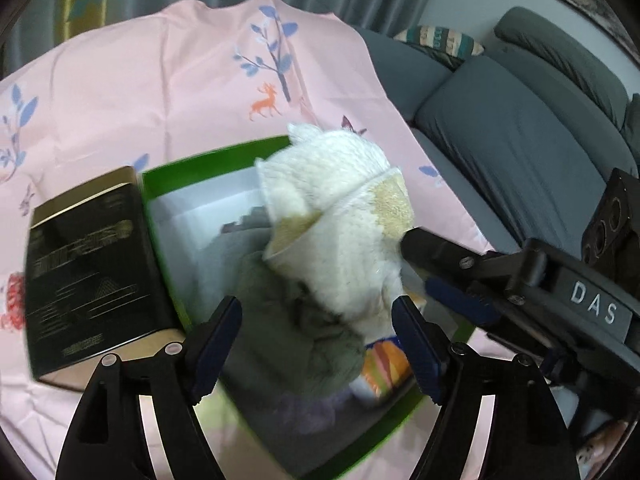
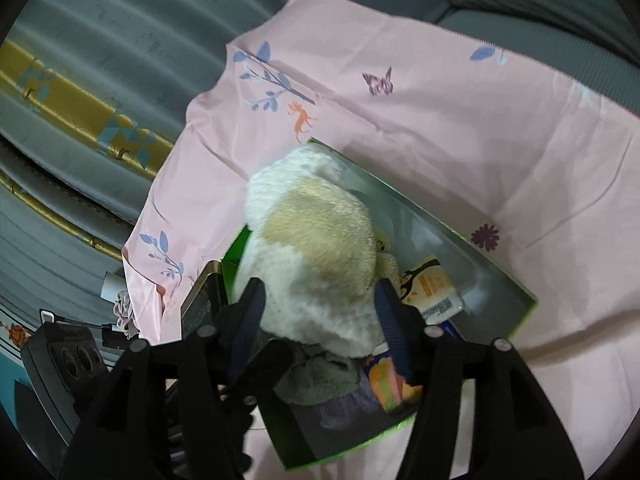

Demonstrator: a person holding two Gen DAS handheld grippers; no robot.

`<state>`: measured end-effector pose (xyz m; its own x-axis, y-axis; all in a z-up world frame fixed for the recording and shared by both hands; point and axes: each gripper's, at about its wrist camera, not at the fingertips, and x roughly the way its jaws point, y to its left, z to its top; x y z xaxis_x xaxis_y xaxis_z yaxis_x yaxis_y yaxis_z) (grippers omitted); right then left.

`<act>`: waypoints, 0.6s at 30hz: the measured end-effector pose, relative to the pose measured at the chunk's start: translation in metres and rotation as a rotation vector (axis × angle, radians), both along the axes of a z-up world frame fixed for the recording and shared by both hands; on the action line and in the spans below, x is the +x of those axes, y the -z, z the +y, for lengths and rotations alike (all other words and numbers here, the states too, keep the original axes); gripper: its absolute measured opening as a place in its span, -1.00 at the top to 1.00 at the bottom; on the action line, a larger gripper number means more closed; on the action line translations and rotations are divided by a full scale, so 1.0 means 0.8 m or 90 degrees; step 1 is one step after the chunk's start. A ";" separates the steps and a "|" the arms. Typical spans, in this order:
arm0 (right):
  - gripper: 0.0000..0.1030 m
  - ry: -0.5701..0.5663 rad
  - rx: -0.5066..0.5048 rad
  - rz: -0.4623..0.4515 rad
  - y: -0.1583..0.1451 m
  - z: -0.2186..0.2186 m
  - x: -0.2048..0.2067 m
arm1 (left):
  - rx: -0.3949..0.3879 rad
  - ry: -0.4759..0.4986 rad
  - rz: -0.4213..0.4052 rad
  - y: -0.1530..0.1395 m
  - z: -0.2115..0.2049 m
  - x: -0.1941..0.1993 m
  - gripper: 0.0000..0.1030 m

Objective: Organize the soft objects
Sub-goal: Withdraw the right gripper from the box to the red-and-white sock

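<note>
A white and tan plush toy [image 1: 340,208] [image 2: 312,232] rests on a grey-green soft cloth [image 1: 280,320] [image 2: 320,376] inside a green-rimmed box [image 1: 208,160] [image 2: 234,268]. My left gripper [image 1: 316,340] hangs above the box, its jaws wide apart with the toy's lower end and the cloth between them, not pressed. My right gripper [image 2: 320,312] [image 1: 428,268] reaches in from the right, and its fingers stand apart on either side of the toy's near end, close to the fur. Colourful packets [image 1: 384,364] [image 2: 432,284] lie in the box beside the soft things.
A black and gold tin [image 1: 88,276] [image 2: 200,304] stands against the box's left side. Everything sits on a pink printed cloth [image 1: 160,80] [image 2: 440,140]. A grey sofa [image 1: 520,128] lies to the right, and grey curtains [image 2: 100,40] hang behind.
</note>
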<state>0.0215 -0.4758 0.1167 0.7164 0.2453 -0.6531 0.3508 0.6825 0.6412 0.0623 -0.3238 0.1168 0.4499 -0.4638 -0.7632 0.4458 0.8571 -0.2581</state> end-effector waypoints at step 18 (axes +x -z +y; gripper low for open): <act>-0.93 -0.036 -0.161 -0.078 -0.078 0.097 -0.042 | -0.023 -0.108 -0.093 -0.051 0.189 -0.085 -0.88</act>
<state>-0.0123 -0.3985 0.1790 0.7842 0.1269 -0.6074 0.2381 0.8424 0.4833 -0.0060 -0.1723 0.1575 0.6282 -0.3980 -0.6685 0.3308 0.9144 -0.2335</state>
